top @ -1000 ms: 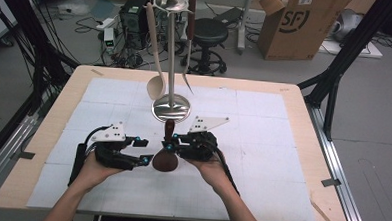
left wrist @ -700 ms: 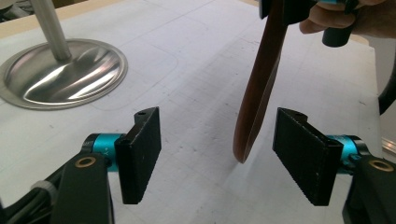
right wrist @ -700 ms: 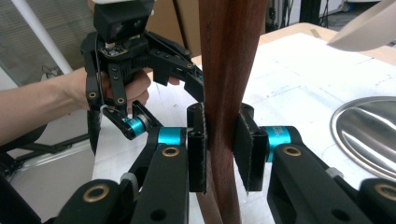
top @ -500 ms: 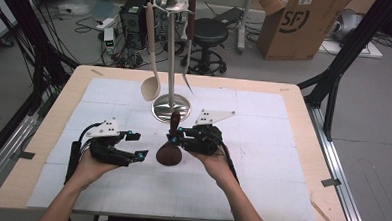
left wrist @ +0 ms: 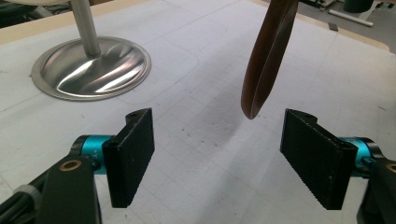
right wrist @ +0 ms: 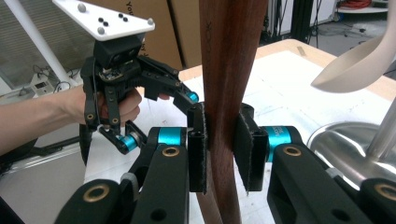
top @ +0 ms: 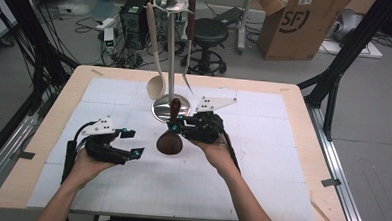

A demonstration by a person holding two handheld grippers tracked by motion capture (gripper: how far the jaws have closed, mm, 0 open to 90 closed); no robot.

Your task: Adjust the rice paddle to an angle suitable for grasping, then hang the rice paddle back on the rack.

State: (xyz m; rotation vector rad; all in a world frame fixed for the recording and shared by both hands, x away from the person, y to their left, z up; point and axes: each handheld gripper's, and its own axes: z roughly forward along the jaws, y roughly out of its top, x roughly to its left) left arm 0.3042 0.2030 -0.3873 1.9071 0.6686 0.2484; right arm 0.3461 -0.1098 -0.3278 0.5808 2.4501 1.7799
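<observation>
Newly upright wooden spoon (top: 169, 139), bowl down

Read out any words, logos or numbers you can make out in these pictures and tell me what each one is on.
"SF": dark logo letters on the side of the cardboard box on the floor beyond the table, high view.
A small green display glows on the black equipment on the floor at the back left; too small to read.
Nothing readable on the dark wooden spoon, either gripper, or the utensil stand.

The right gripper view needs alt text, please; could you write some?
The right tongs are shut on the handle of an upright dark wooden spoon. Behind, a hand holds the left tongs, open, over the white table.
</observation>
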